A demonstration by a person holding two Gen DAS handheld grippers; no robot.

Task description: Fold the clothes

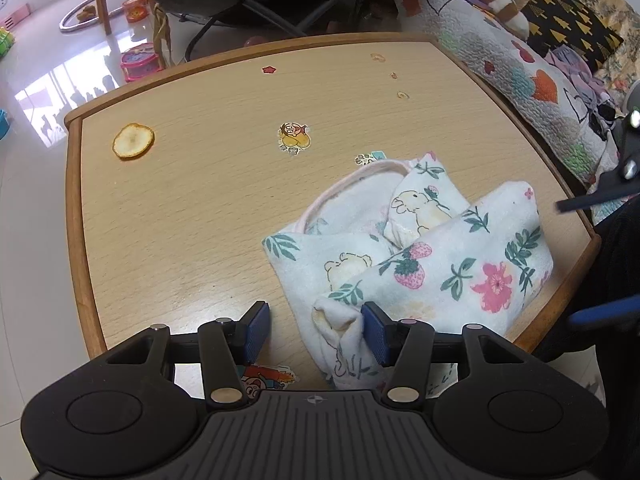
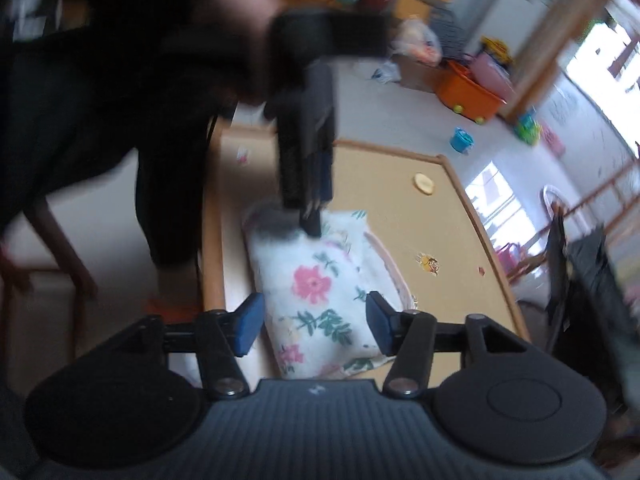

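Floral garment, white w/ pink flowers, strawberries, bears, lies bunched and partly folded on the wooden desk, toward its near-right corner; pink-trimmed neck opening faces the desk centre. We see our left gripper low over the garment's near end: blue pads apart, about half open, right pad touching a bunched corner of cloth, left pad over bare desk w/ a gap to the cloth, so nothing clamped. From the right wrist view, blurred, our right gripper hangs above the garment's other end, jaws about half open, cloth seen between the pads but no contact we can make out; nothing held. Same view shows the left gripper coming down from above onto the garment's far end. Further out on the desk: round orange slice-like piece near the far-left corner, cartoon sticker mid-desk, small red sticker beyond. Quilted heart-print blanket beside the desk's right edge; toys on the floor.
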